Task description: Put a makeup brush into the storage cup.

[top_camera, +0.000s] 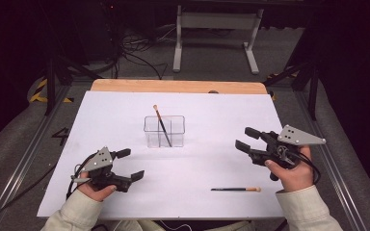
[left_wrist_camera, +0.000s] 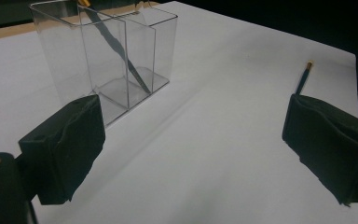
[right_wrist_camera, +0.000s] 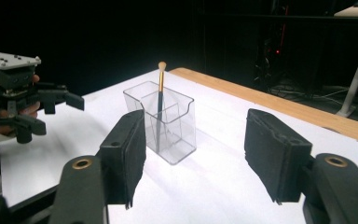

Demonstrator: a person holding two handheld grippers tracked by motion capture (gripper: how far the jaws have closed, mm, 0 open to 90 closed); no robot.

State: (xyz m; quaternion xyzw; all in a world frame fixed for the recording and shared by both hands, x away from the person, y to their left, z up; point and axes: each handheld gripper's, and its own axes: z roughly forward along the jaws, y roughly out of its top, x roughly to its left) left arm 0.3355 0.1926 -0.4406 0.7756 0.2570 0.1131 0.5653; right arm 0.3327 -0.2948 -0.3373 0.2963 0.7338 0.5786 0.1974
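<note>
Clear, square-walled plastic organiser (top_camera: 164,131) with inner dividers stands mid-table on the white matte sheet (top_camera: 125,115) covering the wooden table (top_camera: 173,86). One thin dark-handled paintbrush with a gold ferrule and pale tip (top_camera: 162,125) already leans inside it, tip up. A second brush of the same slim, round-handled kind (top_camera: 236,189) lies flat on the sheet near the front edge, well apart from the organiser and just in front of the right hand. Left gripper (top_camera: 127,166): jaws spread wide, holding nothing. Right gripper (top_camera: 244,139): likewise agape and empty, raised above the sheet. Judgement: likely step is picking up the loose brush. Handle is thin, smooth, prone to roll; approach with jaws straddling the handle crosswise near its middle, pads low to the sheet, close gently. Soft black pads (right_wrist_camera: 126,154) should conform.
</note>
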